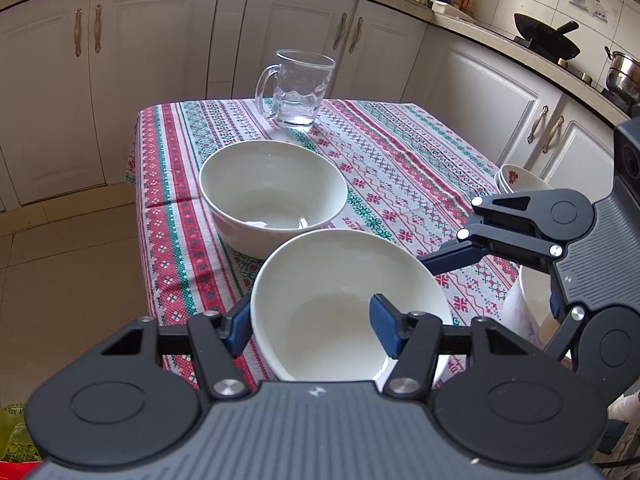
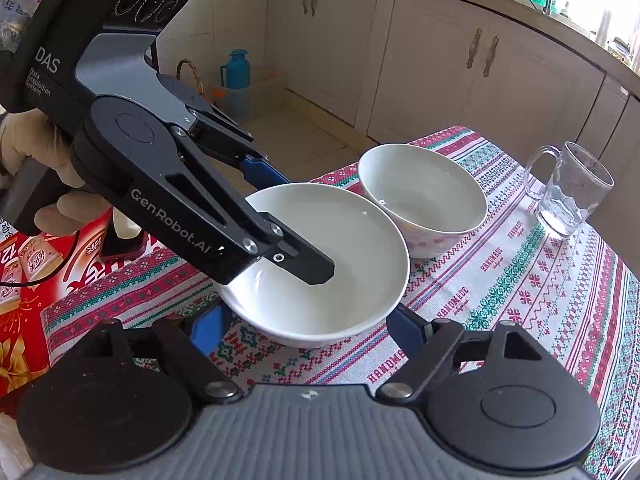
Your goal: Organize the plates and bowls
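1. Kitchen cabinets ring a small surface (image 1: pixel 400 152) spread with a red, green and white patterned cloth.
2. On the left gripper (image 1: pixel 316 322) the jaws are clamped on the rim of the near white bowl (image 1: pixel 340 304): one blue pad sits inside the bowl, the other presses the outer wall on the left.
3. On the right gripper (image 2: pixel 308 324) the jaws stand apart and straddle the same bowl (image 2: pixel 340 248) low at its near side, one blue pad left of its wall and one right; whether either pad touches the wall I cannot tell.
4. That bowl sits upright on the near part of the cloth, and I cannot tell whether its foot is off the cloth.
5. A second white bowl (image 1: pixel 272 188) stands upright just beyond it, mouth open, almost touching it.
6. My reading: the coming move turns on that short gap, since the held bowl would have to rise above the far bowl's rim, travel away and settle in level.
7. Farther off stands a glass mug (image 1: pixel 298 88), and a small stack of flowered bowls (image 1: pixel 514 178) sits at the right edge.
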Demonstrator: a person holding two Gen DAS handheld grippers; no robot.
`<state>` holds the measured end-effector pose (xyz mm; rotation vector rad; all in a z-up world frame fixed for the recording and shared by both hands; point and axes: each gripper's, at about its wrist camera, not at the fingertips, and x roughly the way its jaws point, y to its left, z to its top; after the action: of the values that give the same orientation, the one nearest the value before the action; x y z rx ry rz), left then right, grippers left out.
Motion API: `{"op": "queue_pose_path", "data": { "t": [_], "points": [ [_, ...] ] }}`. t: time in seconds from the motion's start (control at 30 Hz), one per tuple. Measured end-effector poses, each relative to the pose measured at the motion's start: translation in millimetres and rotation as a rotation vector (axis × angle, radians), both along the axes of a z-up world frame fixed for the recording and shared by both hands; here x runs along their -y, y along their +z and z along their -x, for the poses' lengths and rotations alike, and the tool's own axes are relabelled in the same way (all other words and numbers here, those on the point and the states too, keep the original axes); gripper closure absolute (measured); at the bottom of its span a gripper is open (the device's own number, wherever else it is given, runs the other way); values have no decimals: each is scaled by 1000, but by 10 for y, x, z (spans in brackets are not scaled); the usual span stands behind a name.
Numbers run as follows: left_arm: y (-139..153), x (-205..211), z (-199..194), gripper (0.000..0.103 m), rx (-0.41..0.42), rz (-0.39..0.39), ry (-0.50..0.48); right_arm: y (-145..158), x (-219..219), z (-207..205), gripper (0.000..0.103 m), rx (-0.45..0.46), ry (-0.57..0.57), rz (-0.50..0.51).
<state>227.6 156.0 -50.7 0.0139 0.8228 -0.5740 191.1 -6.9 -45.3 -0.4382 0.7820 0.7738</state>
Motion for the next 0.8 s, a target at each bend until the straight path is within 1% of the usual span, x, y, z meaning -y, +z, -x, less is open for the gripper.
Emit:
{"op": "queue_pose_path", "data": {
  "t": [0.4,0.8],
  "points": [
    [90,67,55,44,7,-13,-14,31,40,43,16,3,-4,-2],
    [333,302,200,44,42,-32,-43,247,252,200,16,22,-28,-37]
  ]
}}
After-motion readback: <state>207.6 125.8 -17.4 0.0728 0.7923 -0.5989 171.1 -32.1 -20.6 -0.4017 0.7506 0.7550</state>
